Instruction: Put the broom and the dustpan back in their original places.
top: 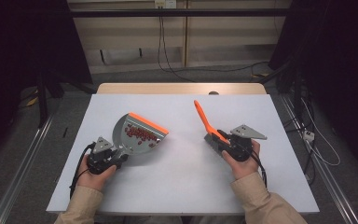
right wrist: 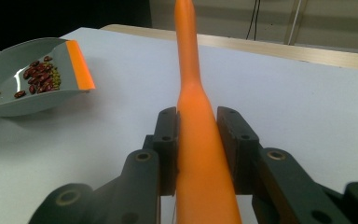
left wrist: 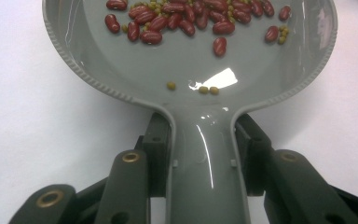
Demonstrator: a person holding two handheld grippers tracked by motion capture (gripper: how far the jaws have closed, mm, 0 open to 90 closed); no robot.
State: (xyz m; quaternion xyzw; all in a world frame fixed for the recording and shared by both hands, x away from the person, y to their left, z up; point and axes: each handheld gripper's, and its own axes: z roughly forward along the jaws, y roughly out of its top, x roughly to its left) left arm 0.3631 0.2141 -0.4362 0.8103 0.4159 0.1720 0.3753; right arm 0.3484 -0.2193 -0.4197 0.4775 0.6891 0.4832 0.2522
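A white surface (top: 182,182) fills the middle of a dim room, with cables on the floor behind and a wooden edge at its far side. The left hand-held gripper (top: 103,158) is clamped on the handle of a grey dustpan (top: 137,135) – red beans (left wrist: 186,18) and a few small green ones lie in its tray, near the orange lip. The right hand-held gripper (top: 235,144) is clamped on an orange brush handle (top: 205,120) that points away – bare surface lies between the two and towards the far edge
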